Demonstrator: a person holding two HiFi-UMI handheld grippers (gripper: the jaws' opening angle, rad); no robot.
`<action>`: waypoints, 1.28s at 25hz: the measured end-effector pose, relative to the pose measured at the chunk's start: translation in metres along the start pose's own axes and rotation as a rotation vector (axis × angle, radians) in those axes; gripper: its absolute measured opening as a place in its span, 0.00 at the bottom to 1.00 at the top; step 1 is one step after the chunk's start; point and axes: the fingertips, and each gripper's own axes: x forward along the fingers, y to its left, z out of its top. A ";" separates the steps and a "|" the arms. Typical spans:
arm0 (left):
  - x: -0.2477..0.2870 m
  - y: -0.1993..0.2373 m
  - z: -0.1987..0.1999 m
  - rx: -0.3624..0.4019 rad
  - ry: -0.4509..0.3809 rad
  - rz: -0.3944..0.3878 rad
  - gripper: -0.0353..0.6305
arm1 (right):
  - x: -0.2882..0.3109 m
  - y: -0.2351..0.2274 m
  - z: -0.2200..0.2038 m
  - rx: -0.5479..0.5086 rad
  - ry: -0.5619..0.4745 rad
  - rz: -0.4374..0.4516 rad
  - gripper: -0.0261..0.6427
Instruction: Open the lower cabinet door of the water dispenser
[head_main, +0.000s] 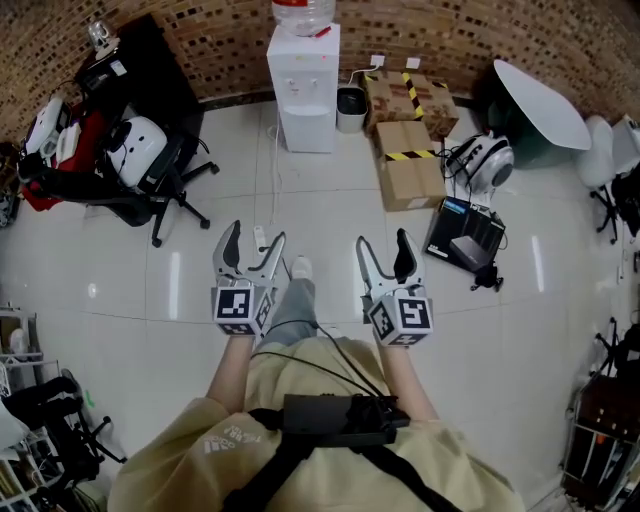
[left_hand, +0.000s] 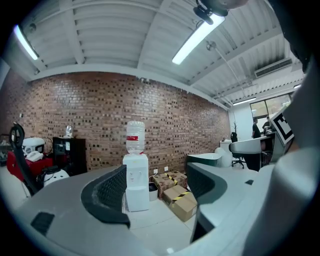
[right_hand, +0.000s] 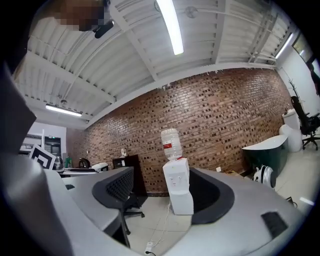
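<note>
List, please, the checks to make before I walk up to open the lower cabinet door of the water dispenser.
1. Left gripper jaws apart, nothing between: ok.
2. Right gripper jaws apart, nothing between: ok.
3. Tall white plastic water dispenser within reach: not ok, it stands far off at the brick wall.
4. Floor path free: not ok, a thin white cable lies ahead.
5. Lower cabinet door handle found: cannot tell.

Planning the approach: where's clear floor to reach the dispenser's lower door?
Bare tiles in front of the water dispenser, between office chair at left and cardboard boxes at right; a power strip lies there. Crowded right of it: bin, boxes.
</note>
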 end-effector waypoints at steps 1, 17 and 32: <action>0.017 0.009 0.000 -0.007 -0.004 0.001 0.58 | 0.015 -0.007 0.001 -0.011 0.001 -0.010 0.57; 0.228 0.165 -0.003 -0.049 0.000 -0.063 0.58 | 0.265 0.006 0.020 0.026 0.112 0.037 0.57; 0.373 0.203 -0.055 -0.056 0.163 0.040 0.58 | 0.427 -0.098 -0.040 -0.089 0.253 0.108 0.57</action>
